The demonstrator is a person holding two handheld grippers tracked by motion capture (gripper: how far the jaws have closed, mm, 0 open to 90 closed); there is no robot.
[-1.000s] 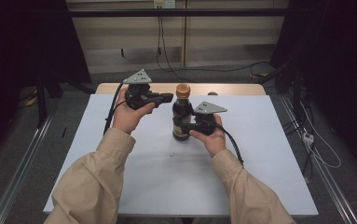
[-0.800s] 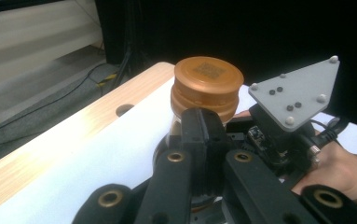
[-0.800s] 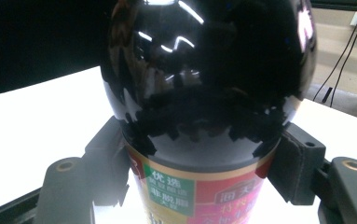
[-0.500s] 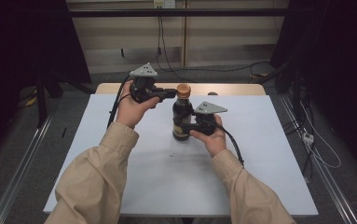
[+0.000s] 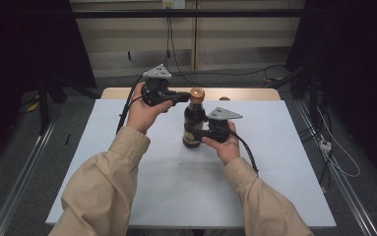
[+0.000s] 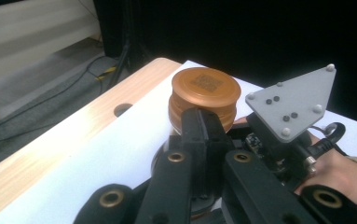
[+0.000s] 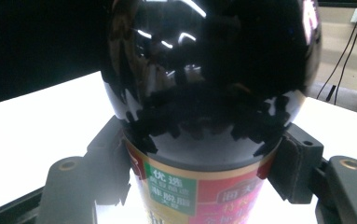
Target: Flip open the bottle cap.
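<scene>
Bottle [image 5: 194,125] stood upright on the white table [image 5: 127,162], roughly mid-table toward the far side, dark glass with a coloured label on the lower body and a copper-brown cap [image 5: 197,94] on top. Right gripper [image 5: 202,133] had it braced: in the right gripper view the two jaws sat either side of the body at label height, pads against the glass, so clamped on the bottle, not spread free. Left gripper [image 5: 185,96] was up at cap level, tips right at the side of the cap. In the left gripper view its jaws looked drawn close together, with the cap [image 6: 206,97] just beyond the tips and touching them or nearly so; I couldn't tell whether they actually pinched the cap or only rested against it. Judged progress: work looked like uncapping. Holding step was done, bottle secured and steady. Approach to the cap was done or nearly done. Cap was seated square on the neck, no visible gap or tilt, so the unscrewing itself hadn't shown any result. Left to do, by my read: get a firm bite on the cap, twist it off while the right side held the body, lift it clear. Nothing else was on the table apart from a round hole [image 6: 123,110] in the wooden edge.
</scene>
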